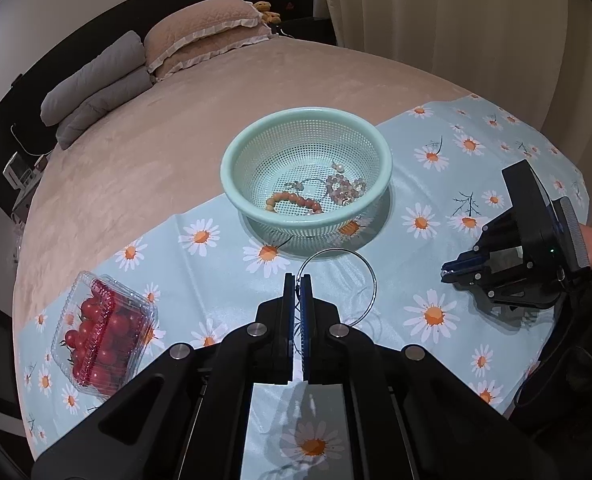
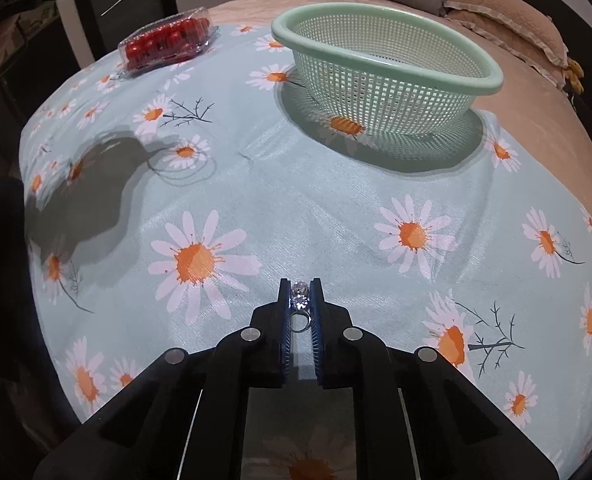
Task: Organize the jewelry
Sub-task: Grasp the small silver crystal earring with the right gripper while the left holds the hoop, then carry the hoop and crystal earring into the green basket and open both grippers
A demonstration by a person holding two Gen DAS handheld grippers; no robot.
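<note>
Left wrist view: left gripper [image 1: 300, 282] clamped tight on thin wire hoop [image 1: 369, 276], loop standing out to the right, above daisy cloth [image 1: 200, 280] just short of mint colander [image 1: 232, 152]. Inside: orange bead bracelet [image 1: 294, 202], pale bead bracelet [image 1: 341, 188], pearl piece [image 1: 339, 167]. Cherry tomatoes in clear clamshell [image 1: 102, 332], far left.

Right wrist view: right gripper [image 2: 300, 288] nearly closed, pinching gemstone ring [image 2: 299, 300], stone forward, band back. Colander contents hidden.

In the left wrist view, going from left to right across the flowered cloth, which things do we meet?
Box of cherry tomatoes → left claw shut on a thin wire hoop → right claw.
</note>
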